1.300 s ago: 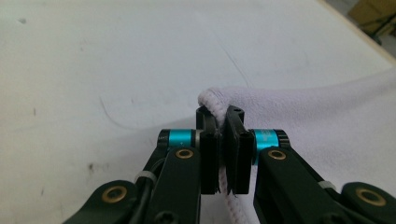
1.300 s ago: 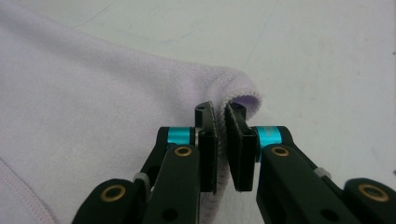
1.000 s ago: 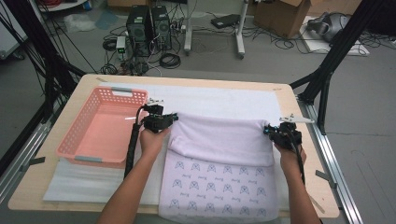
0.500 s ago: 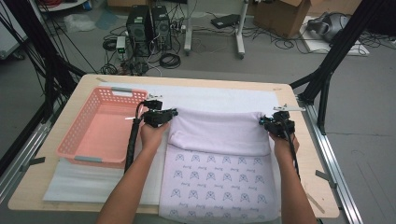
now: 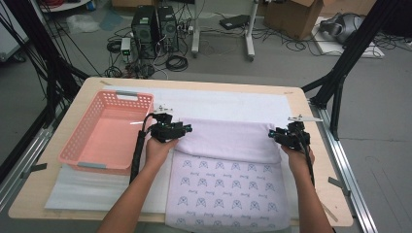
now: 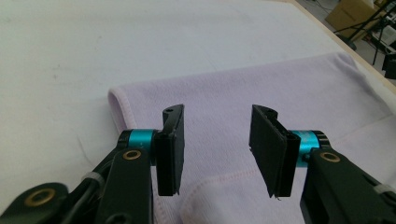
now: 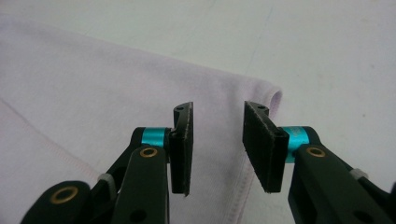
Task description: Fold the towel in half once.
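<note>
We see the lilac cloth (image 5: 228, 141) lying on the white mat (image 5: 218, 102) in the middle of the table (image 5: 301, 97), with its far part folded back toward us, so that the plain side lies over the patterned side. The fold line runs from left to right, and the two folded corners are at its ends. Beyond the fold, the mat is bare up to the far edge of the table, so there is free room in that direction. On the left, the pink basket (image 5: 109, 131) stands just beside the left gripper (image 5: 187, 129), so the room there is narrow. On the right, the right gripper (image 5: 271, 136) is near the right edge of the table.

In the left gripper view, the left gripper (image 6: 217, 140) has its jaws about half open above the cloth (image 6: 261, 88), and nothing is between the pads. In the right gripper view, the right gripper (image 7: 217, 140) is also partly open over the cloth corner (image 7: 273, 95) and holds nothing.

One second ago both grippers were pinching the folded edge; now their jaws have just been opening and the cloth lies free. The fold itself has stayed at nearly the same place.
</note>
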Available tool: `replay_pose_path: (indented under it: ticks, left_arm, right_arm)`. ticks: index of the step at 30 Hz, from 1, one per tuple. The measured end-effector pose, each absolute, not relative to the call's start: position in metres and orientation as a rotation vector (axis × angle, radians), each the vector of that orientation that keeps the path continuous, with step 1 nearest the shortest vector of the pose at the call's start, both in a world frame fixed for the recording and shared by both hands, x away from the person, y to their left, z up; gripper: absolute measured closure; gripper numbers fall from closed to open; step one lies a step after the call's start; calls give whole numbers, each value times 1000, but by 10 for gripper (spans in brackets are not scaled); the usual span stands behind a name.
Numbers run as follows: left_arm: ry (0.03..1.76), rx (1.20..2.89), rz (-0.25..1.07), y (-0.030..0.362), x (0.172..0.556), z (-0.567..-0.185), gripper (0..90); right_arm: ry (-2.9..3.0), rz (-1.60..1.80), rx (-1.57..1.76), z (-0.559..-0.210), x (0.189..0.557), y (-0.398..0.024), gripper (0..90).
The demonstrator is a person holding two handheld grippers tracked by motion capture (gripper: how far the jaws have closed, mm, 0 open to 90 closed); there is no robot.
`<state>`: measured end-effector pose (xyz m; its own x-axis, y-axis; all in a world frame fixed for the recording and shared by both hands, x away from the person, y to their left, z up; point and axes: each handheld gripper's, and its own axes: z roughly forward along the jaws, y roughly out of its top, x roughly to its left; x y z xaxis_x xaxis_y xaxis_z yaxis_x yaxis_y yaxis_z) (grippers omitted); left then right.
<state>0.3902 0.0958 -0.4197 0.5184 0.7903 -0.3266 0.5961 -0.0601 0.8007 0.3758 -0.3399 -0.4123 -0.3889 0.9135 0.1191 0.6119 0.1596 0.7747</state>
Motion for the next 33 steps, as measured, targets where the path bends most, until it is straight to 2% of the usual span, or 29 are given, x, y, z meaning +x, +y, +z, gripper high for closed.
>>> replay_pose_path:
  ticks: [3, 9, 13, 14, 17, 18, 33]
  left_arm:
    - [1154, 1815, 241, 95, 383, -423, 529]
    - [1165, 1832, 240, 96, 370, -433, 529]
    - [1166, 1864, 241, 96, 361, -441, 601]
    - [1162, 1890, 239, 96, 360, -442, 643]
    - [1124, 1917, 291, 94, 352, -441, 823]
    - [1125, 1915, 296, 94, 349, -440, 839]
    - [1000, 1848, 324, 108, 303, -437, 835]
  right_arm:
    - [2087, 1105, 1446, -412, 367, -342, 629]
    - [2127, 1160, 1448, -416, 348, -346, 602]
    - [2175, 1146, 1425, -422, 336, -345, 581]
    - [2184, 1131, 1425, -424, 334, -344, 609]
    - [2216, 1083, 1410, -429, 328, -344, 816]
    - [2217, 1081, 1405, -431, 325, -343, 827]
    - [2151, 1156, 1333, -429, 279, -351, 836]
